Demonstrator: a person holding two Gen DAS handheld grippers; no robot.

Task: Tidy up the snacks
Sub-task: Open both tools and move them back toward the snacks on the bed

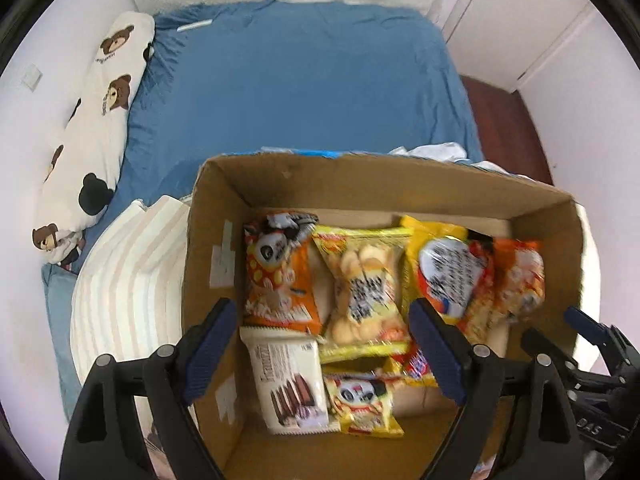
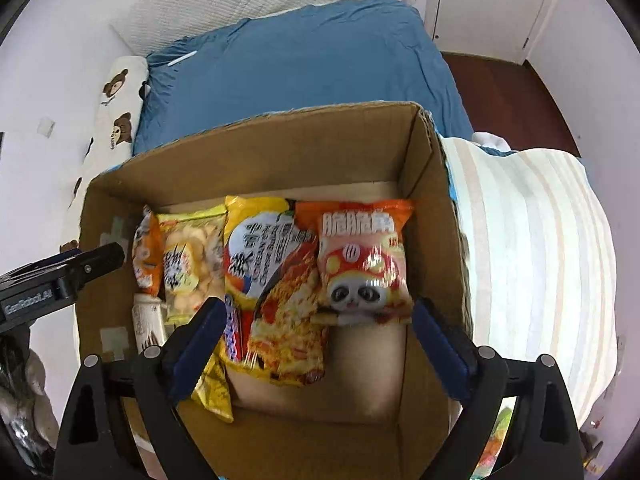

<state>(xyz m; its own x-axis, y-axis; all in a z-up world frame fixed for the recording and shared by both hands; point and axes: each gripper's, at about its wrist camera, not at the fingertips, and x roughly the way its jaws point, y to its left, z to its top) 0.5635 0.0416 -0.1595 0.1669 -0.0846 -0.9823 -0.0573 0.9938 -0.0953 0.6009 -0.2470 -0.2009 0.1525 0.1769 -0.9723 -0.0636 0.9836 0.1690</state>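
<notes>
An open cardboard box [image 1: 208, 240] [image 2: 436, 184] stands on a bed and holds several snack packs. In the left wrist view I see an orange panda pack [image 1: 276, 272], a yellow cracker pack [image 1: 364, 284], a white chocolate-biscuit pack [image 1: 288, 384] and a noodle pack [image 1: 452, 272]. In the right wrist view an orange-red panda pack [image 2: 360, 264] lies at the right beside the noodle pack [image 2: 272, 276]. My left gripper [image 1: 324, 352] is open and empty above the box. My right gripper [image 2: 316, 352] is open and empty above the box.
The blue bedsheet [image 1: 304, 80] stretches behind the box. A bear-print pillow [image 1: 96, 120] lies at the left. A striped cushion [image 1: 128, 280] [image 2: 532, 248] sits against the box. A dark wooden floor [image 2: 508, 92] and white doors are at the right.
</notes>
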